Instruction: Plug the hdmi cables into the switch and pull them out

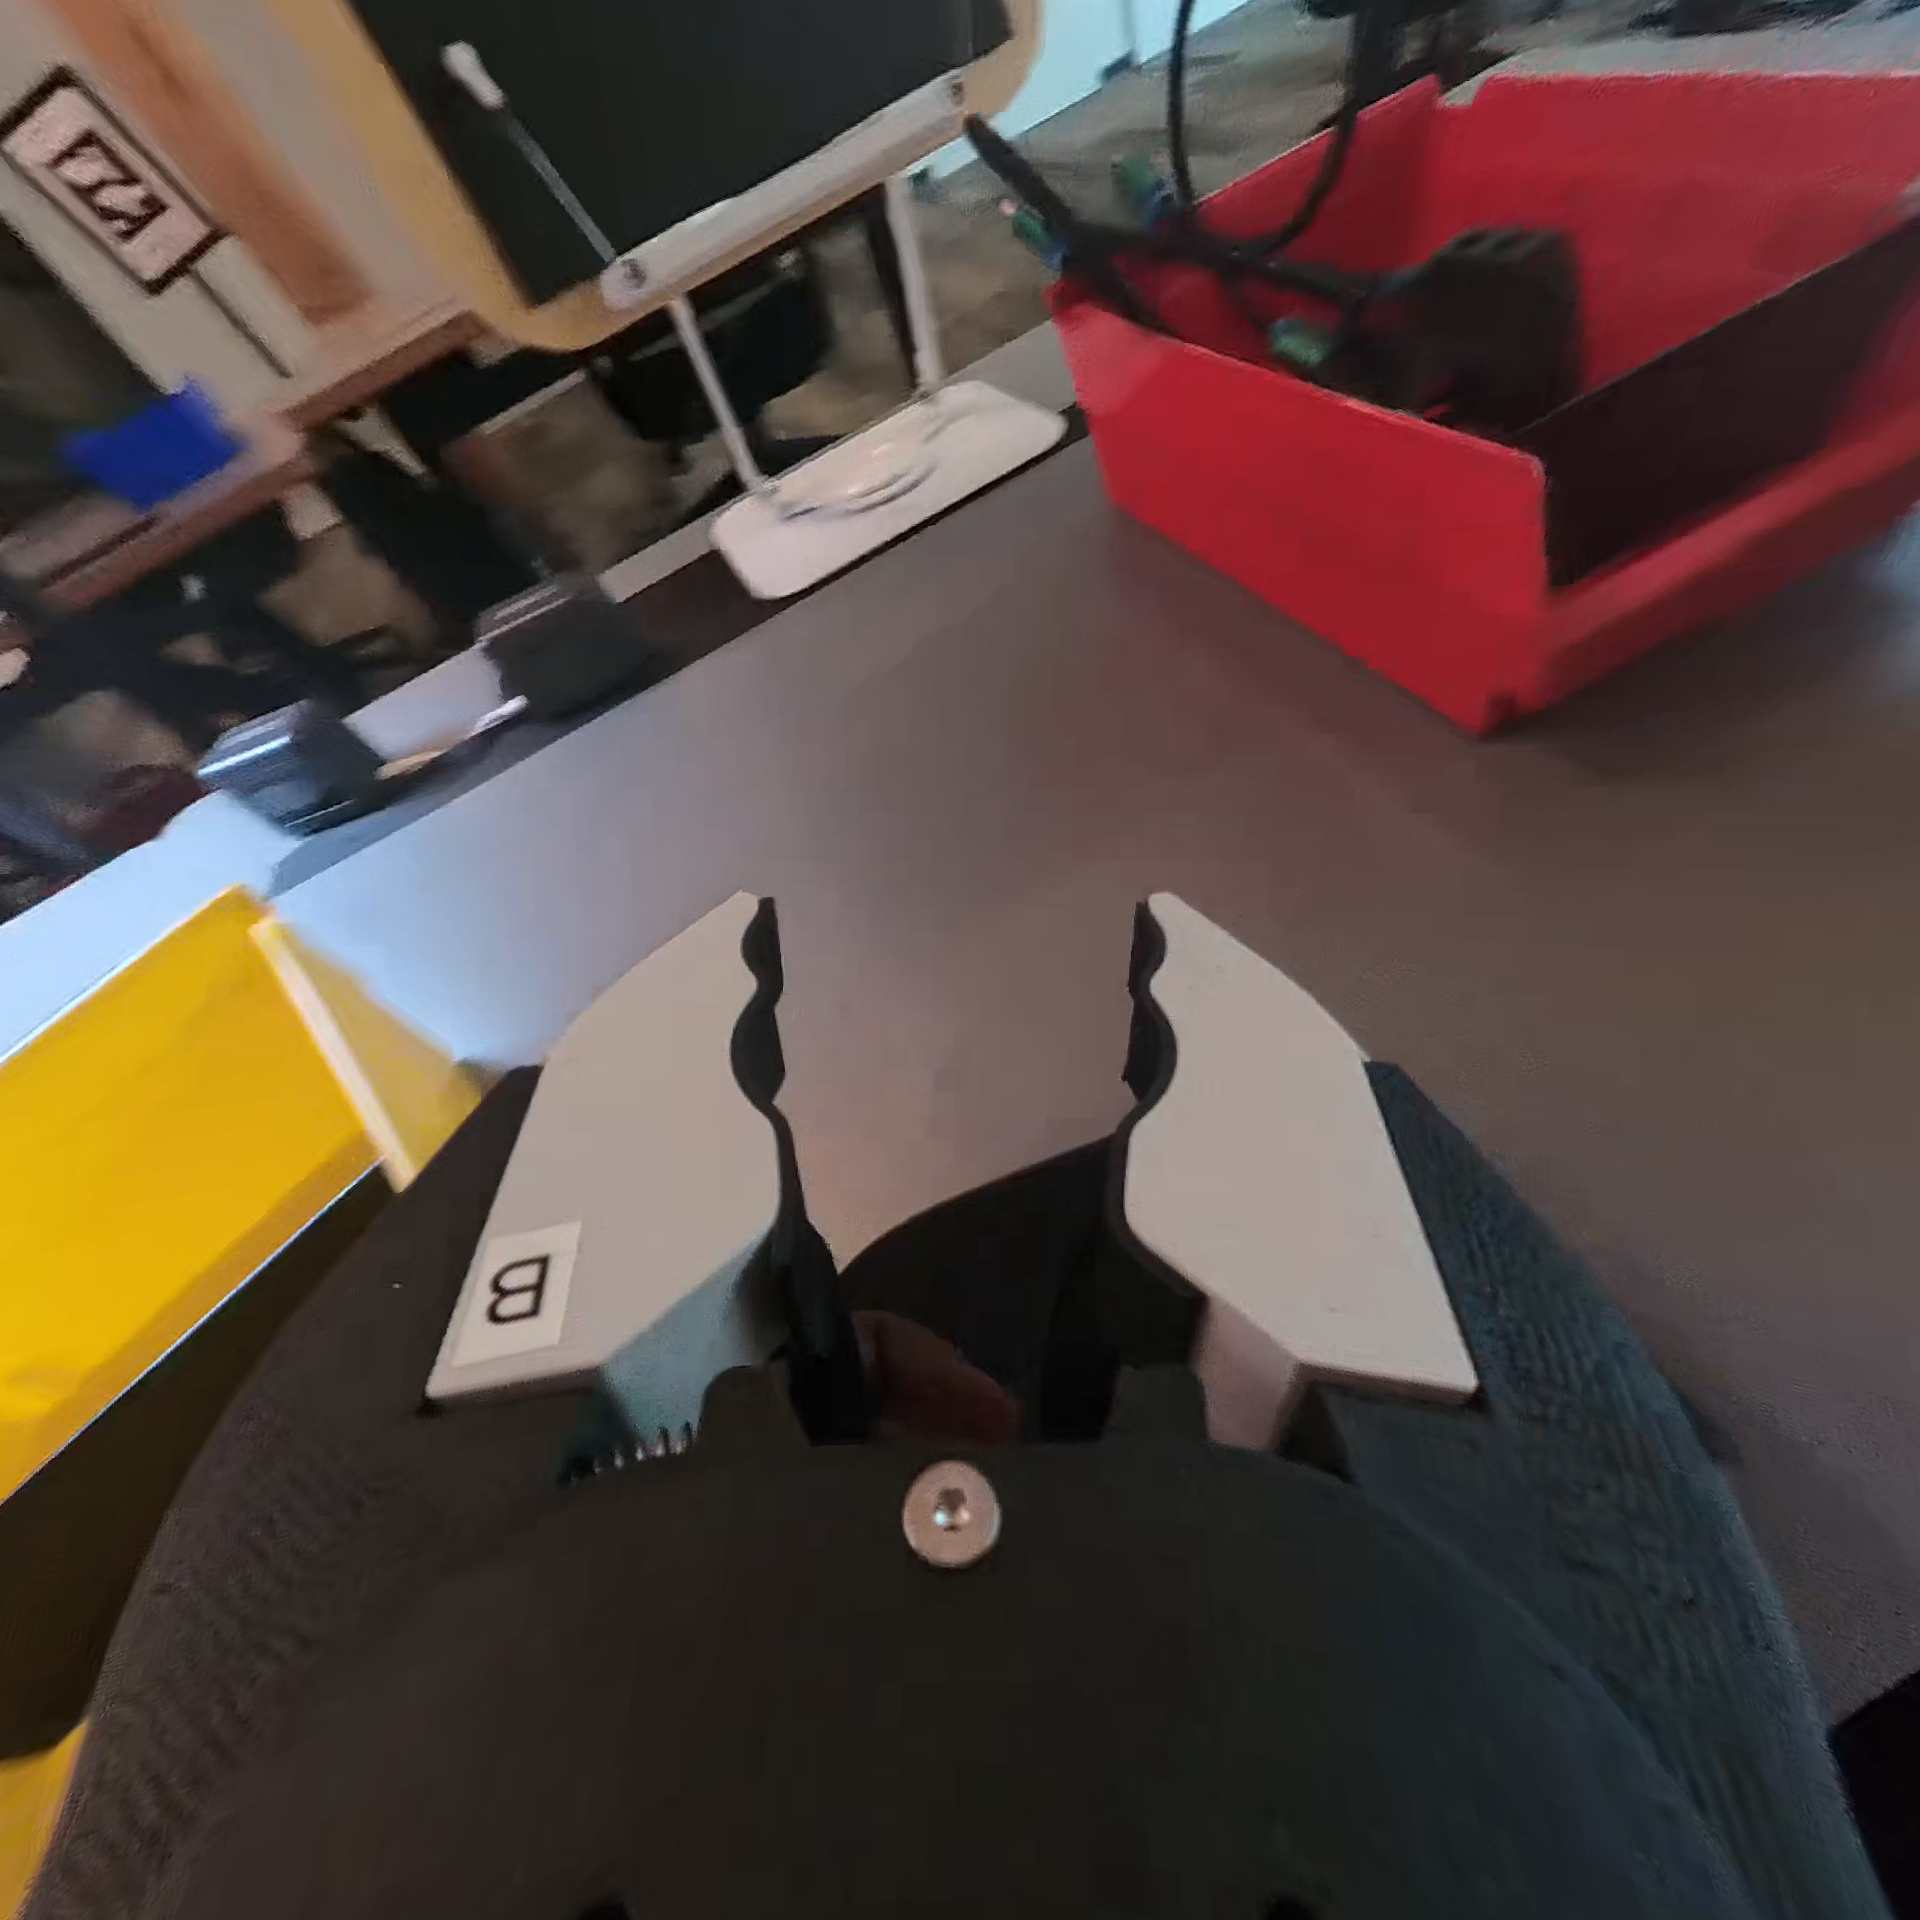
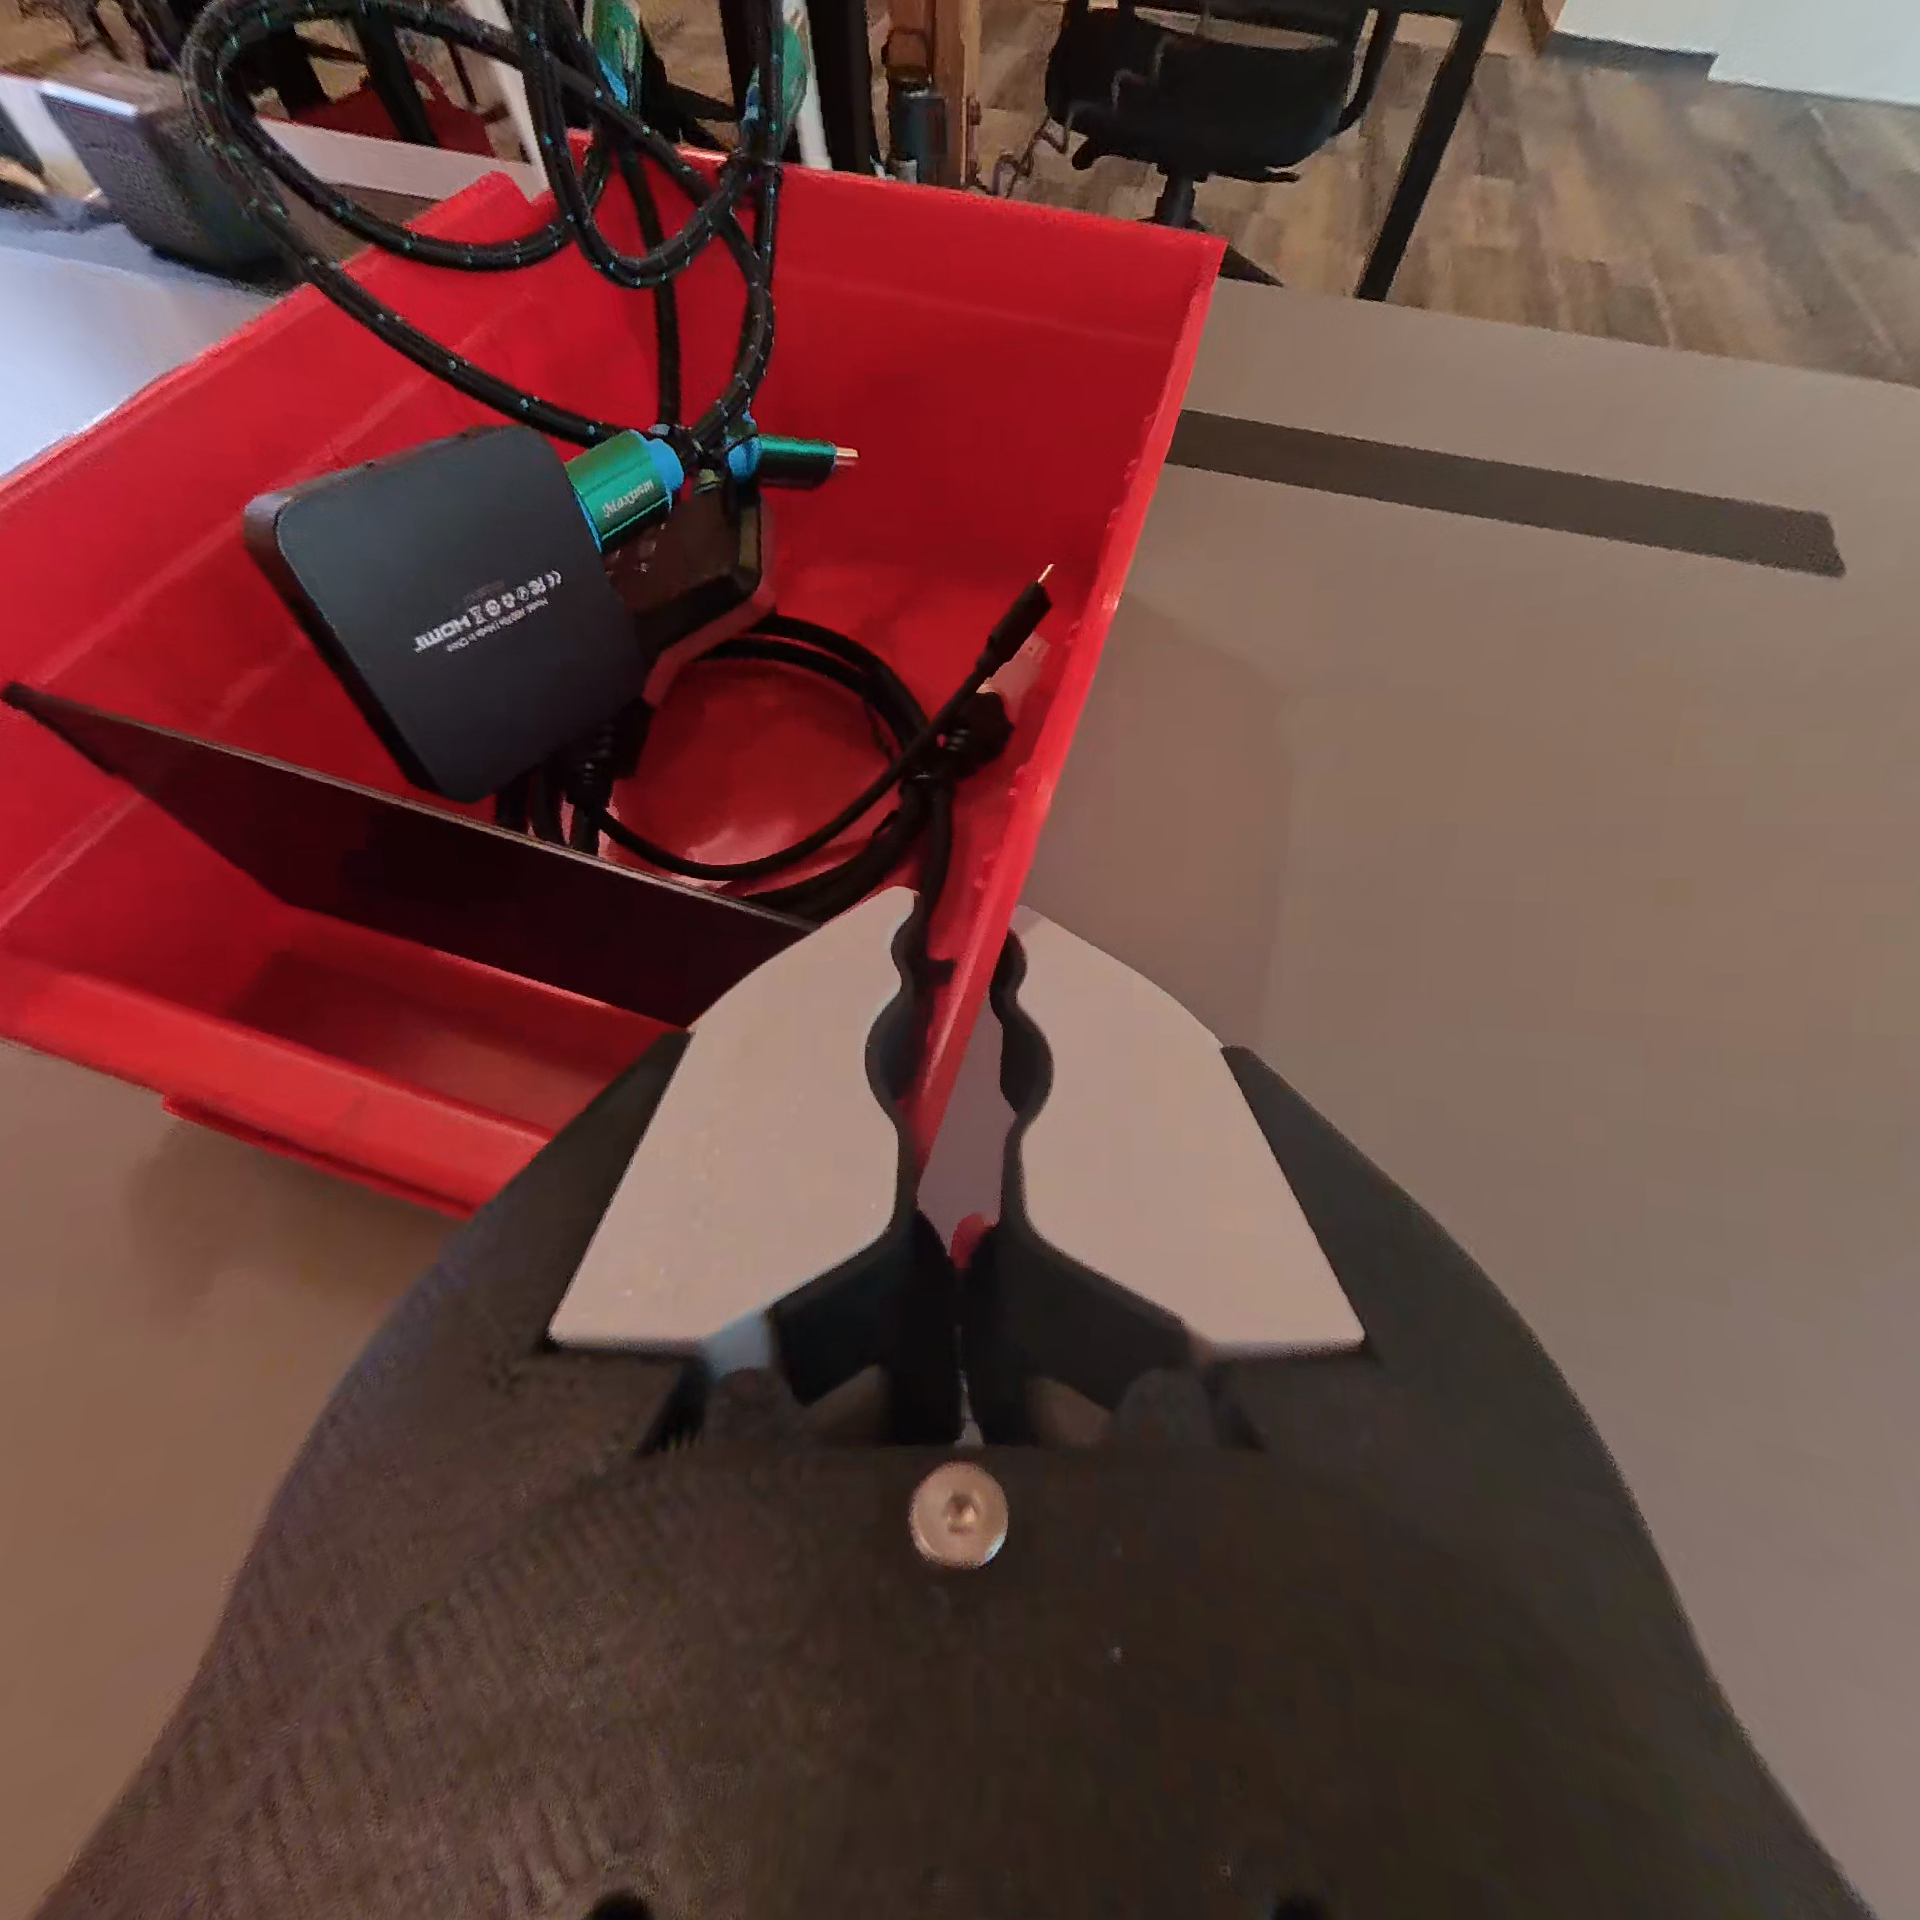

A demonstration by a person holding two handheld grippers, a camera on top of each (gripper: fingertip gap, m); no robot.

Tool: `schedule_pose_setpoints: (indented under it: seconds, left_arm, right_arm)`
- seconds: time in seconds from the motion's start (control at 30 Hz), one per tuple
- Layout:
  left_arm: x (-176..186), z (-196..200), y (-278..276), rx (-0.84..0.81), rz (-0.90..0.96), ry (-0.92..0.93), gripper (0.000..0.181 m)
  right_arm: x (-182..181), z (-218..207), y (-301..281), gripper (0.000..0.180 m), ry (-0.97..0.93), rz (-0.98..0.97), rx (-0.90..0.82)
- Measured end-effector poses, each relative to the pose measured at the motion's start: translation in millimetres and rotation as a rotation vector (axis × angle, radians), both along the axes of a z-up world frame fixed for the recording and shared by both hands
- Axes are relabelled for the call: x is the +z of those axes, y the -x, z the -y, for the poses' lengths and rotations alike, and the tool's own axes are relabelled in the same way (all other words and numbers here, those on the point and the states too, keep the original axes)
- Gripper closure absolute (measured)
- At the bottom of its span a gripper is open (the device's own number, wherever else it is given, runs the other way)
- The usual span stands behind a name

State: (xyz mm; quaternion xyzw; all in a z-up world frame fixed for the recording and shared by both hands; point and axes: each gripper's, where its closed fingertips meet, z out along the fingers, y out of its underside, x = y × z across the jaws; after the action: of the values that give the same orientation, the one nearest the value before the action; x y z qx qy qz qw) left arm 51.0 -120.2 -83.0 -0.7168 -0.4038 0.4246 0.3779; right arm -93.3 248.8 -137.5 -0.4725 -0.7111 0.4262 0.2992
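Inside the red bin (image 2: 935,343), the light, rigid switch (image 2: 447,603) likely wants steadying while the stiff green plug (image 2: 623,494), not its springy braided cable (image 2: 499,249), is pinched; left tongs (image 1: 954,940) gape empty, right tongs (image 2: 961,951) nearly closed, holding nothing.

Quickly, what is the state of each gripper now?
Left gripper: open, holding nothing.
Right gripper: nearly shut, holding nothing.

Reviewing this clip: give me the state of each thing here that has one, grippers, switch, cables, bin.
left gripper: open, empty, above the table.
right gripper: nearly shut, holding nothing, at the red bin's side wall.
red bin: upright on the table, black divider in it.
HDMI switch: tilted inside the bin, underside up.
green-ended HDMI plug: at the switch's edge; cannot tell if seated.
second HDMI plug: loose, unplugged.
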Motion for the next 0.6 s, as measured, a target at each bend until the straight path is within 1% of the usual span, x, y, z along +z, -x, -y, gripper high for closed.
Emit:
schedule_pose_setpoints:
  seconds: [0.1,0.17,0.27,0.3,0.37,0.4,0.5,0.6]
  left_arm:
    - [3.8,21.8,-18.2,0.061,-0.025,0.012,0.117]
    - [4.0,41.8,-36.0,0.126,-0.040,0.021,0.116]
    - [3.1,92.2,-69.4,0.287,-0.095,-0.014,0.114]
    - [7.2,113.3,-77.4,0.342,-0.112,-0.012,0.115]
    - [14.2,160.4,-95.9,0.511,-0.134,-0.050,0.114]
    - [13.2,177.3,-106.4,0.557,-0.135,-0.051,0.114]
    - [11.6,224.7,-133.8,0.718,-0.159,-0.041,0.115]
    - [2.6,255.0,-152.1,0.866,-0.121,0.012,0.115]
  right_arm:
    - [0.7,37.3,-2.0,0.167,-0.041,-0.005,0.031]
    - [0.6,64.4,-2.2,0.167,-0.022,-0.019,0.054]
    - [1.3,105.5,-4.8,0.166,0.005,-0.047,0.083]
    - [1.6,119.3,-5.8,0.165,0.000,-0.057,0.094]
    - [2.6,146.3,-6.7,0.164,-0.019,-0.080,0.118]
    - [2.9,159.6,-7.0,0.163,-0.025,-0.092,0.131]
    - [3.7,199.2,-8.5,0.163,-0.031,-0.116,0.175]
    - [5.0,238.2,-7.9,0.163,-0.048,-0.123,0.240]
